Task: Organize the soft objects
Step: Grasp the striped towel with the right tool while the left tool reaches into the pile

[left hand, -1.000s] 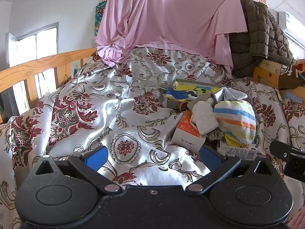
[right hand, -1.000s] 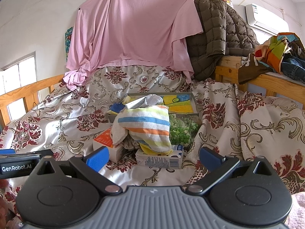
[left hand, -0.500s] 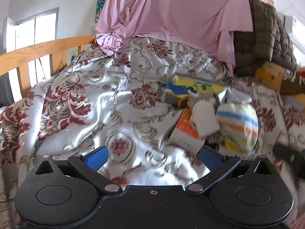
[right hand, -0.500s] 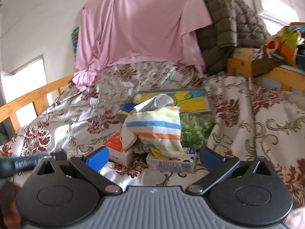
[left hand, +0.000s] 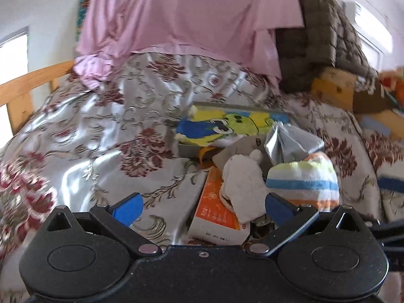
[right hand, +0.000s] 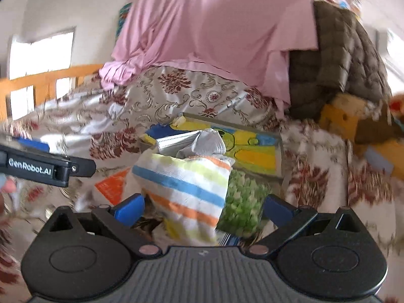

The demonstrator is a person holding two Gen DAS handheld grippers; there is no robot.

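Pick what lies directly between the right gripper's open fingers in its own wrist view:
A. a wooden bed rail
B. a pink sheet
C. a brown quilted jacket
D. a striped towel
D: the striped towel fills the gap between the spread fingers of the right gripper, not yet gripped.

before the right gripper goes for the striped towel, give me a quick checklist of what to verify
1. Right gripper open: ok, jaws spread wide.
2. Striped towel between its fingers: ok, roughly centred, not yet gripped.
3. Towel free of neighbours: not ok, it lies against the green patterned cloth and over a dark item.
4. Left gripper out of the way: cannot tell, it is open over the orange box, close beside the pile.
5. Sharp view: not ok, edges show motion blur.
6. Drop-off place: cannot tell.
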